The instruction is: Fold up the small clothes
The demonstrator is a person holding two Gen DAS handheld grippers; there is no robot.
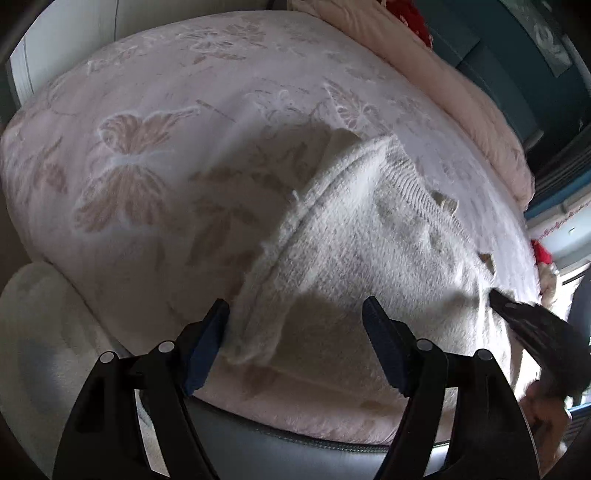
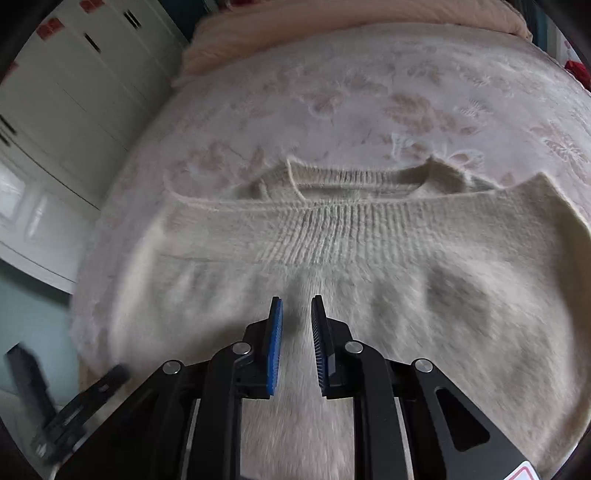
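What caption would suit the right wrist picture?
Narrowly parted tongs hover over a fuzzy cream sweater spread on a butterfly-patterned blanket.

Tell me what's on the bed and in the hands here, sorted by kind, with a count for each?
Cream knitted sweater: 1
Butterfly-print bedspread: 1
Peach quilt bunched at the far edge: 1
Hand-held grippers: 2, the left gripper with jaws wide open, the right gripper nearly closed with nothing pinched
Total: 5
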